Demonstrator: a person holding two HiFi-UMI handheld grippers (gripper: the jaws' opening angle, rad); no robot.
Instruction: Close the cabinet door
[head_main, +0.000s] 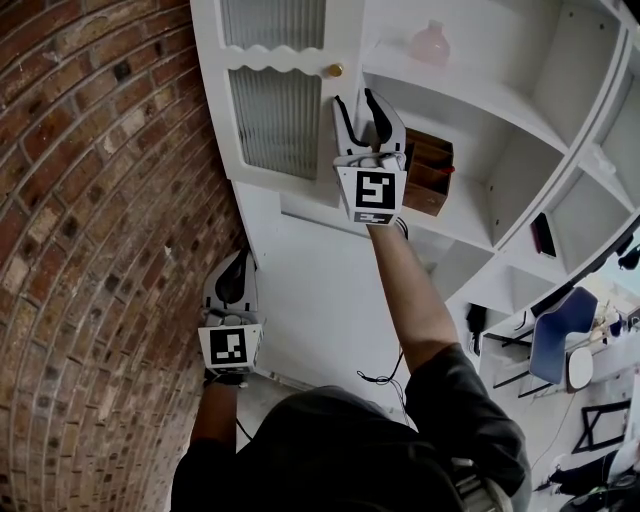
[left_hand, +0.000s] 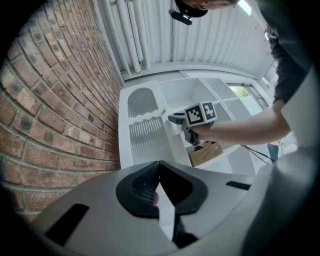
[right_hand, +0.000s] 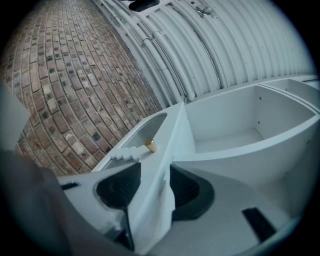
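Observation:
The white cabinet door (head_main: 275, 120) with ribbed glass panels and a small brass knob (head_main: 336, 70) stands open against the brick wall. My right gripper (head_main: 365, 120) is raised to the door's free edge, a finger on each side, shut on it just below the knob. In the right gripper view the door edge (right_hand: 159, 165) runs between the dark pads (right_hand: 187, 187), with the knob (right_hand: 150, 145) just beyond. My left gripper (head_main: 235, 285) hangs lower by the wall, shut and holding nothing. The left gripper view shows its jaws (left_hand: 159, 175) meeting, and the door (left_hand: 147, 137) and right gripper (left_hand: 176, 119) farther off.
A brick wall (head_main: 100, 200) fills the left side. The white cabinet's open shelves (head_main: 500, 120) hold a wooden box (head_main: 428, 175) right of my right gripper and a pale pink bottle (head_main: 430, 42) above. A blue chair (head_main: 560, 335) stands at lower right.

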